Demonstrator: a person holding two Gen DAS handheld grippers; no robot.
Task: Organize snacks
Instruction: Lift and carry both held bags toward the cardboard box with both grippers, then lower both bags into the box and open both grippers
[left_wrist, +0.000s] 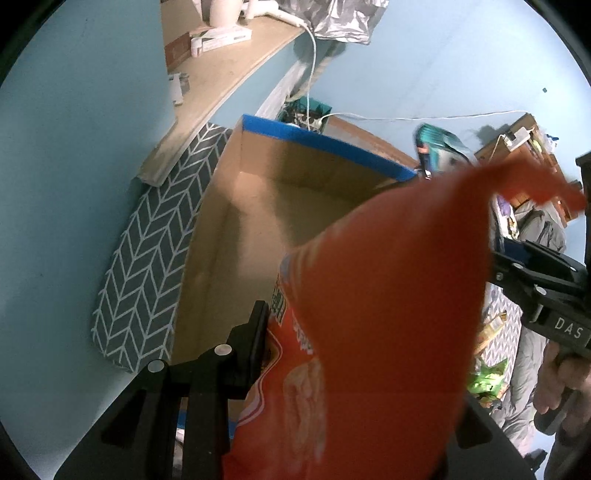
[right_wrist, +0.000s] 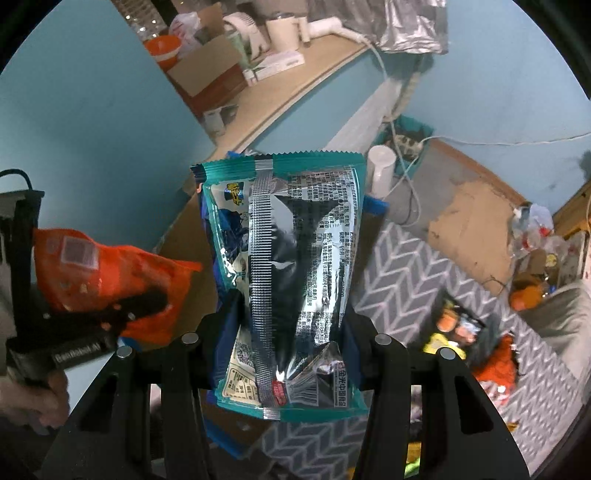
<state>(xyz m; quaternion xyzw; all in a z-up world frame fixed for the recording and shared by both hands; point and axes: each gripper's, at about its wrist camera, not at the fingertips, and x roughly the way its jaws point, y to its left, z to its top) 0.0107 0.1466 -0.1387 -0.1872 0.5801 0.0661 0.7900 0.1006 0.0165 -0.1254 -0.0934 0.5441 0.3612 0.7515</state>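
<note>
Holding one snack each: left gripper (left_wrist: 354, 332) clamped on orange packet (left_wrist: 388, 295) above cardboard box (left_wrist: 258, 206); right gripper (right_wrist: 291, 325) clamped on teal pouch (right_wrist: 288, 266) beside it. Risk: simultaneous release, packets colliding, missing box.

From my left camera the orange bag (left_wrist: 388, 295) hid one finger and half the cardboard box (left_wrist: 258, 206). Snacks on the patterned cloth (right_wrist: 461, 332) blurred beyond naming.

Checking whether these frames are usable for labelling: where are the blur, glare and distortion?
Left wrist view: the orange snack bag is too close, soft and blurred, and the shelf bows from fisheye. Right wrist view: the teal snack packet is sharp but its foil glares, and the left gripper is smeared.
</note>
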